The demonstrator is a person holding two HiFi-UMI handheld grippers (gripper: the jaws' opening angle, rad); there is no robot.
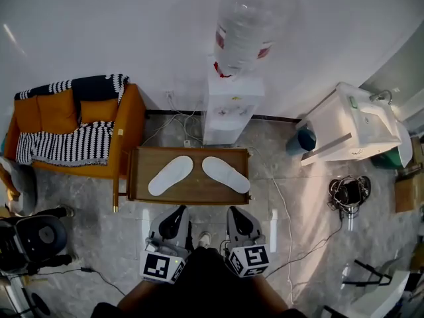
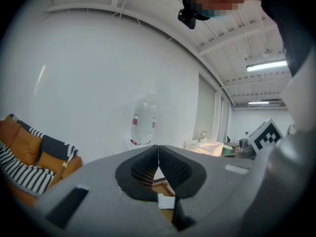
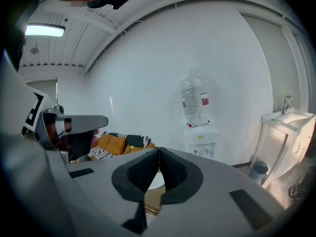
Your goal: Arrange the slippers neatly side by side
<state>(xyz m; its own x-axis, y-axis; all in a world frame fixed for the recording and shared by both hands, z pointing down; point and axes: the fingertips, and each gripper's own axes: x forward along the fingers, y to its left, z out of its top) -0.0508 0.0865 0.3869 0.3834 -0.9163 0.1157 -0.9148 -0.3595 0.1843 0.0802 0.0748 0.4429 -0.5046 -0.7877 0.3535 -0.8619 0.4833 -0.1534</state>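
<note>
So: approach step, nothing touched yet, as I read it. I'm using the low wooden table (image 1: pixel 192 192) as my reference.

Both white slippers lie flat on the table top, splayed in a V. The left slipper (image 1: pixel 170 175) and right slipper (image 1: pixel 226 174) nearly meet at the table's far edge and sit well apart at its near edge.

The left gripper (image 1: pixel 177 212) and right gripper (image 1: pixel 237 212) hover just short of the table's near edge, one lined up with each slipper. Both sets of tongs are pinched fully closed with the tips touching, and there is nothing between them in either gripper view.

My plan:
- Open both tongs wide before I cross the table's near edge.
- Come in low and nearly level. The slippers look thin and floppy, so I'll pinch the rim at each near end.
- Treat the far ends as pivots and swing the near ends inward until the two are parallel.
- Keep the lift minimal, or the soft sole may fold or slide toward the table's far edge.
- Let go only once both lie square to the table's near edge.
</note>
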